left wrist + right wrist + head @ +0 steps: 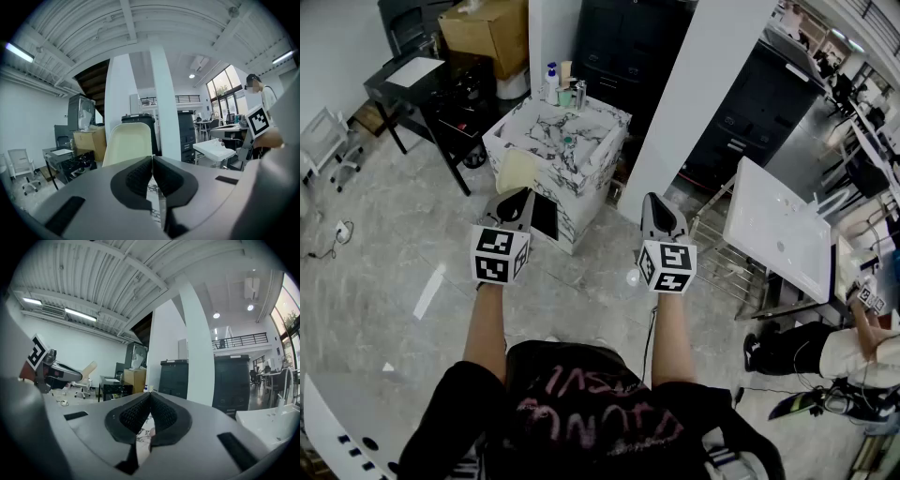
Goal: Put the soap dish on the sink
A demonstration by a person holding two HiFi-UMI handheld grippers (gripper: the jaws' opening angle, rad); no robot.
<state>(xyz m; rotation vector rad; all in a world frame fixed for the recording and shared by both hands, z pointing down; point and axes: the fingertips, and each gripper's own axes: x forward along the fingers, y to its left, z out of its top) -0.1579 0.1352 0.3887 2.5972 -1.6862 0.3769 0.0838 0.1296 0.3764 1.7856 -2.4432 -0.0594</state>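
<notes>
Sink (595,183): glossy white surface with grey marble-look veining. Soap dish (517,172), just in front of it: smooth matt cream plastic. Left gripper (523,193) and right gripper (651,199): matt grey plastic shells, black ribbed pads (138,176). Box (483,28) behind the sink: brown cardboard. Floor (384,253) around it: polished grey stone look.

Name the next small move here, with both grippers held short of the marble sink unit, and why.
Probably step closer to the marble sink unit: the left gripper and right gripper are both shut and empty, held over the floor short of it. The soap dish cannot be picked out from here.
</notes>
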